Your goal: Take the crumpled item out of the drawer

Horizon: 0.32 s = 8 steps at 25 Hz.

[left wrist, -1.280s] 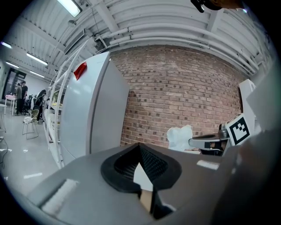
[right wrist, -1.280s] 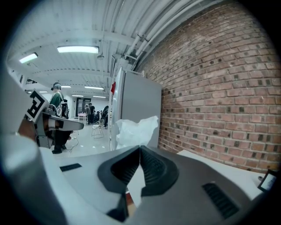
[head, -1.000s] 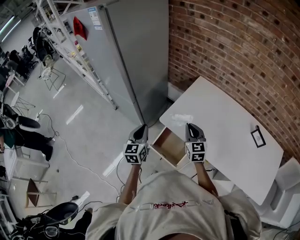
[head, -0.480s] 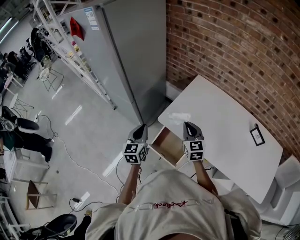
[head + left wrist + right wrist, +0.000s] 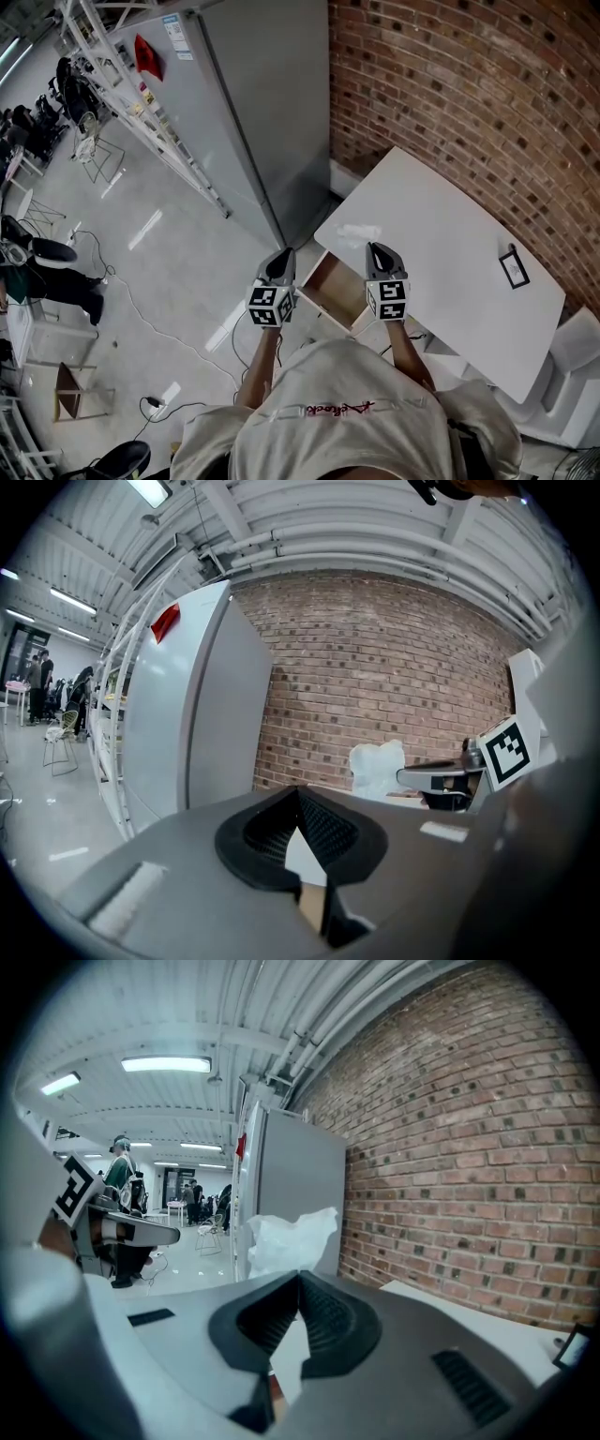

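Holds left tool (image 5: 279, 255) and right tool (image 5: 375, 248) closed and empty, low in middle frame beside the open drawer (image 5: 336, 286), likely idle with the crumpled item (image 5: 359, 232) out on the tabletop (image 5: 441, 253) corner just above.

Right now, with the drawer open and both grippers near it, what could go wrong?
1. The crumpled white item lies near the table edge; the right gripper could knock it off.
2. The open drawer juts toward the person, who might bump it.
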Motion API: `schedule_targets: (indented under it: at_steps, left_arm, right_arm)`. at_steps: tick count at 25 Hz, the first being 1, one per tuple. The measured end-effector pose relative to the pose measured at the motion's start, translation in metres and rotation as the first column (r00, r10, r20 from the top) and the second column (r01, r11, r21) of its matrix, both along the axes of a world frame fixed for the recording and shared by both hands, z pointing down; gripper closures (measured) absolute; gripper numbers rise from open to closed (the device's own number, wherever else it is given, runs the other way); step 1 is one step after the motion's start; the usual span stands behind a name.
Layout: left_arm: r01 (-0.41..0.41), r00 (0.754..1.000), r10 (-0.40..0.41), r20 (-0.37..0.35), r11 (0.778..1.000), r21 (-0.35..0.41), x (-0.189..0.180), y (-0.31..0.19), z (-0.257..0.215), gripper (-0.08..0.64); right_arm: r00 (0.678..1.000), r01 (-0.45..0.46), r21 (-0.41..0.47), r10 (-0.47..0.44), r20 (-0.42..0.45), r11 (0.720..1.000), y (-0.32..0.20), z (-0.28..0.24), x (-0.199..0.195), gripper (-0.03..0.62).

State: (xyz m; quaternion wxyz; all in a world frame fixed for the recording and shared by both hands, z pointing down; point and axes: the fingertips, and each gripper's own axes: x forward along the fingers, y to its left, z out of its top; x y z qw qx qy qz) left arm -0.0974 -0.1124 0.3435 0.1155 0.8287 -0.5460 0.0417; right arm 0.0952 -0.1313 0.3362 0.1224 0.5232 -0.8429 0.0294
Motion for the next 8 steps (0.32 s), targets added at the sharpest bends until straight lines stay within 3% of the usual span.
schedule_targets:
  at_steps: [8]
  left_arm:
    - [-0.011,1.0,0.011,-0.001,1.0,-0.007,0.0043,0.0,0.0031,0.551]
  right_arm:
    - [1.0,-0.002,0.002,0.002,-0.001,1.0,-0.0006,-0.0001,-0.0006,0.58]
